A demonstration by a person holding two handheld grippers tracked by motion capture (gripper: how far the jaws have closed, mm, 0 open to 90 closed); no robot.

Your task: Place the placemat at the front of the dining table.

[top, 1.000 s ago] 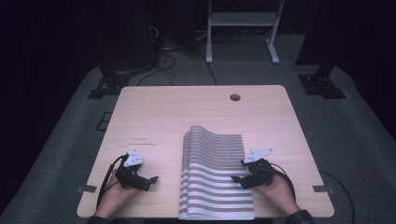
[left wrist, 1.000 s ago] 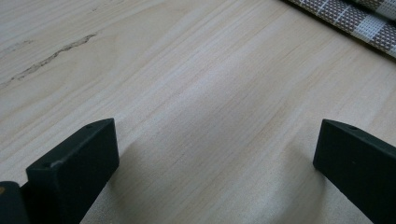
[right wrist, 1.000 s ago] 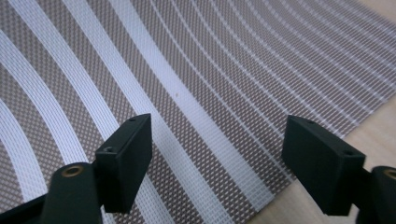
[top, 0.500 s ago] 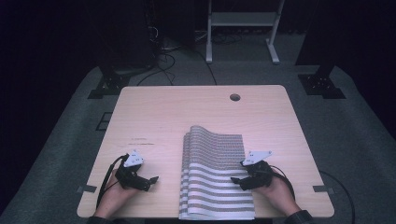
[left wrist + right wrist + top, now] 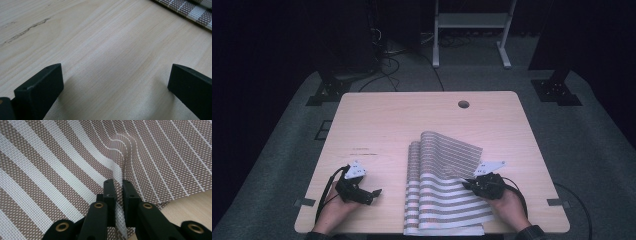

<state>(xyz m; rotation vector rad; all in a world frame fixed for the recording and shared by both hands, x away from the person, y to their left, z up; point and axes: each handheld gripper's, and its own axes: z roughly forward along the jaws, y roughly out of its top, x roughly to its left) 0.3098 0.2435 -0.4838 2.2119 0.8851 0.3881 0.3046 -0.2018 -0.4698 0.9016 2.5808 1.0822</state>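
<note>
— Where is the mat?

— The striped mat [image 5: 443, 195] lies on the tabletop [image 5: 402, 120], right of centre and reaching the near edge, its far part lifted in a fold. My right gripper [image 5: 468, 185] sits at the mat's right edge; its jaws have just been closing and now pinch a ridge of the weave [image 5: 120, 170] between them.

— And your left?

— My left gripper [image 5: 376, 192] rests on bare wood, well apart from the mat — jaws wide, nothing between them. A cable hole [image 5: 463, 104] sits near the far edge.
</note>
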